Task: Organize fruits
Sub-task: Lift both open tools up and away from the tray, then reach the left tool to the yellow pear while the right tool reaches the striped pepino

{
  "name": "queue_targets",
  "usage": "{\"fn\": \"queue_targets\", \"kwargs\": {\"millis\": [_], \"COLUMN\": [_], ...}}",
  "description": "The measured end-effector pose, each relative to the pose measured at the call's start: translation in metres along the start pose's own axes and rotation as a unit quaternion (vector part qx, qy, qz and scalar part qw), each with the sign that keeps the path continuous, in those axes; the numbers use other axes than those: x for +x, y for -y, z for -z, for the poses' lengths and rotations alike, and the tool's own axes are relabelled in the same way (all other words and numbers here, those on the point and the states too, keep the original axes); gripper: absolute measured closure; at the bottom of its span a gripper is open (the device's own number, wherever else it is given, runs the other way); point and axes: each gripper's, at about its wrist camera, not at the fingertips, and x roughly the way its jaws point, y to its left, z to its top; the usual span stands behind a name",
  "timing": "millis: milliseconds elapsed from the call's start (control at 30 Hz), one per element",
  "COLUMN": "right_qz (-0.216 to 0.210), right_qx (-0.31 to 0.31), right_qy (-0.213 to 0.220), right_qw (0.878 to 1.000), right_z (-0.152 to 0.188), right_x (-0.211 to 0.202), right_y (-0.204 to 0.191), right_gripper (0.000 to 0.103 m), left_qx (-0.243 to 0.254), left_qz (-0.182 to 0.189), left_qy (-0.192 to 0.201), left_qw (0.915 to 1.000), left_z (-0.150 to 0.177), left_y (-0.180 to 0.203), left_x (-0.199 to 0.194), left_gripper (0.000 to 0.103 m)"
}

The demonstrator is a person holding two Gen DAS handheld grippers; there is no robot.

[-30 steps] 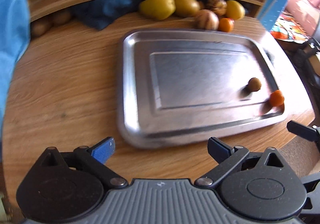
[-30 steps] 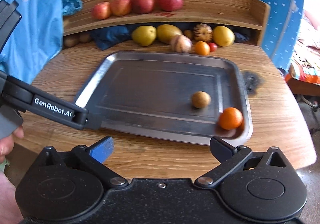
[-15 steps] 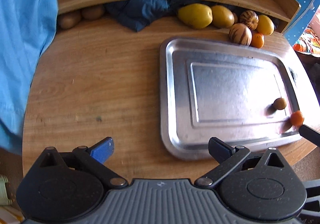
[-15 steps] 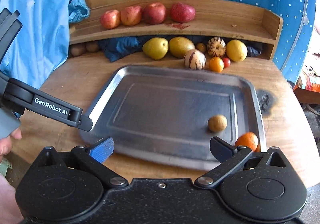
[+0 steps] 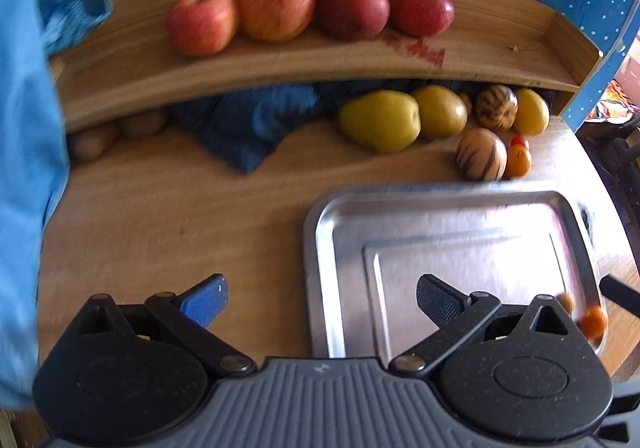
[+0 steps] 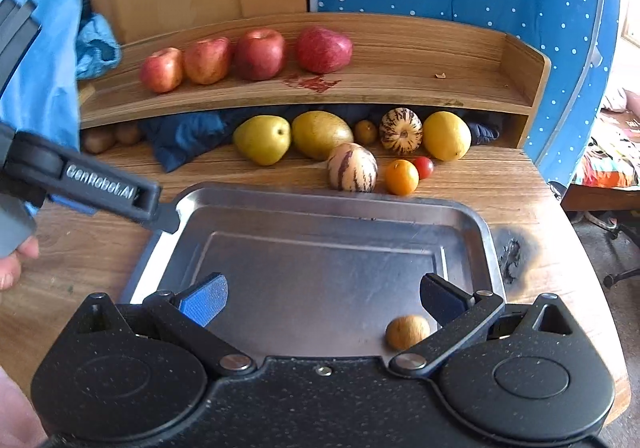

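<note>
A steel tray (image 6: 484, 232) lies on the round wooden table (image 6: 532, 207). A small brown fruit (image 6: 407, 331) rests near the tray's front right, just inside my right gripper's right finger. In the left wrist view the same brown fruit (image 5: 567, 302) and a small orange (image 5: 594, 322) sit in the tray's (image 5: 320, 232) right front corner. My right gripper (image 6: 323, 294) is open above the tray's front part. My left gripper (image 5: 322, 294) is open over the tray's left rim, and its arm (image 6: 96, 185) shows at the left. Several red apples (image 6: 260, 53) line the shelf.
Under the shelf (image 6: 440, 87) lie a pear (image 6: 262, 139), yellow fruits (image 6: 322, 133), two striped melons (image 6: 352, 167), an orange (image 6: 401, 176), a cherry tomato (image 6: 424, 167) and a dark blue cloth (image 6: 184, 137). Blue fabric (image 5: 24, 167) hangs at the left. A hand (image 6: 14, 260) holds the left gripper.
Both grippers have drawn back and tilted up, so the shelf fills more of each view. The left gripper swung rightwards over the tray's left rim. The orange has dropped out of the right wrist view.
</note>
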Motion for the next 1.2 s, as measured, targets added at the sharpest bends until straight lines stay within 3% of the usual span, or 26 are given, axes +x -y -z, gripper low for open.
{"fn": "queue_targets", "kwargs": {"millis": [400, 700, 933, 1200], "right_qz": [0.024, 0.030, 0.027, 0.036], "right_qx": [-0.019, 0.033, 0.068, 0.057], "right_qy": [-0.030, -0.033, -0.038, -0.051], "right_qw": [0.999, 0.998, 0.997, 0.996], "right_z": [-0.028, -0.055, -0.069, -0.081], "right_x": [0.044, 0.079, 0.101, 0.121], "right_y": [-0.001, 0.017, 0.019, 0.015], "right_gripper": [0.001, 0.001, 0.015, 0.022], "left_qx": [0.008, 0.037, 0.041, 0.008], "left_qz": [0.048, 0.073, 0.100, 0.130], "left_qy": [0.009, 0.003, -0.012, -0.023], "left_qw": [0.9988, 0.9966, 0.9941, 0.9913], "left_z": [-0.060, -0.088, -0.099, -0.104], "left_y": [0.007, 0.016, 0.015, 0.007], "left_x": [0.051, 0.080, 0.095, 0.110], "left_gripper": [0.001, 0.001, 0.001, 0.001]}}
